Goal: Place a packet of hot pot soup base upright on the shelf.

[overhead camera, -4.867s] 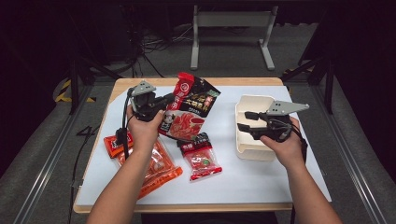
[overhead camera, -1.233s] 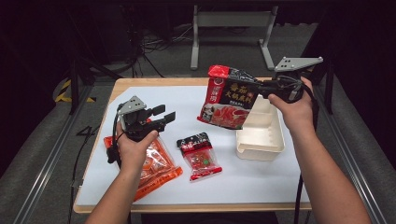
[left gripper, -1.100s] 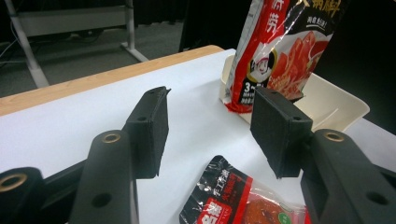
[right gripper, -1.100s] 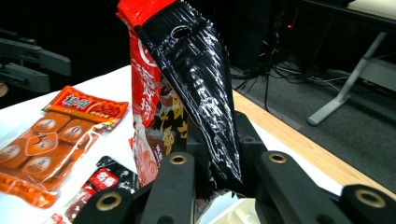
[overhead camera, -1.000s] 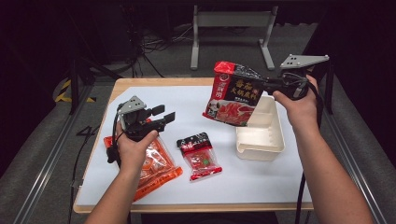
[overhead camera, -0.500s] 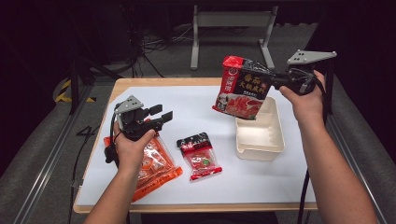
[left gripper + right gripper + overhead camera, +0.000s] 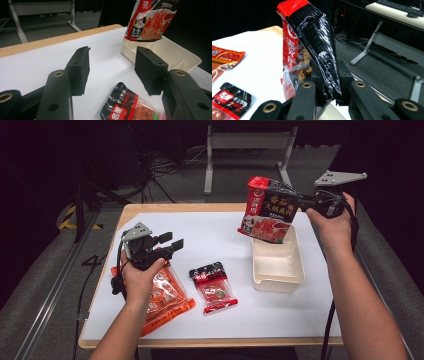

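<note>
— At the lower left of the high view, what is that hand doing?

— The left claw (image 7: 172, 245) hovers released, nothing between its jaws, over the orange packet (image 7: 162, 295) lying flat on the worktop (image 7: 220, 232). Just right of it, bottom centre, lies a small red-and-black sachet (image 7: 214, 287), apart from both.

— And the thing being moved?

— Upper right: the right claw (image 7: 300, 202) is clenched on the edge of the big red-and-black pouch (image 7: 267, 210), which hangs tilted above the far end of the cream tray (image 7: 296, 270). The left gripper view puts its lower edge at the tray's far rim.

— How will it handle?

— Glossy, soft film, so slippery and floppy, I'd judge; it has some weight and sags from the pinch. A sealed edge seems the safest hold, as the right gripper view shows.

— Anything in the way?

— The tray looks empty. Its near wall could catch the pouch's lower corner.
</note>
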`<action>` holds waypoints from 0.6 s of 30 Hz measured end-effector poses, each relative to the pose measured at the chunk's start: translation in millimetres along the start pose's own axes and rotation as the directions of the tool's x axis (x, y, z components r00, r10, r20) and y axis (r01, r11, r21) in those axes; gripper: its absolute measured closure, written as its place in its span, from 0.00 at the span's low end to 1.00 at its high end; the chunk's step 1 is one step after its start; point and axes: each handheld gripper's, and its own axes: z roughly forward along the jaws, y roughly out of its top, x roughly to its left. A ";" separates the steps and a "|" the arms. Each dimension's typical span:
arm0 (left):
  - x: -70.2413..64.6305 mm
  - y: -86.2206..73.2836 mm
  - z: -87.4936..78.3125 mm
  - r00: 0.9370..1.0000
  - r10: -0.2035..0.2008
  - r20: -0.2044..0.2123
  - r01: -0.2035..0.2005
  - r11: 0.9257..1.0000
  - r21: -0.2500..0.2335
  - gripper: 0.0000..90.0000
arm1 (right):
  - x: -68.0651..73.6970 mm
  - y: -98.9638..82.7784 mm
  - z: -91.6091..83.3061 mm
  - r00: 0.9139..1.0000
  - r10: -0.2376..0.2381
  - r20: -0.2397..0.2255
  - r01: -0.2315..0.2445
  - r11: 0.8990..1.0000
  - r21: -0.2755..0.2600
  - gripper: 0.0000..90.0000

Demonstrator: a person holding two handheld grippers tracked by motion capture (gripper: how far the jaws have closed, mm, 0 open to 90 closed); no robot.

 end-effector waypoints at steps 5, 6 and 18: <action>1.2 -0.8 -1.3 1.000 -0.009 -0.001 0.009 1.000 -0.004 0.52 | -7.1 -2.6 -1.3 1.000 0.001 0.017 -0.001 1.000 -0.004 0.89; 1.6 -0.8 -1.5 1.000 -0.009 -0.001 0.009 1.000 -0.004 0.52 | -8.1 -3.0 -1.7 1.000 0.001 0.022 -0.001 1.000 -0.004 0.89; 4.3 -2.0 -1.0 1.000 -0.022 0.003 0.022 1.000 -0.003 0.52 | -19.5 -10.5 -1.2 0.998 -0.033 0.062 0.033 0.999 -0.010 0.89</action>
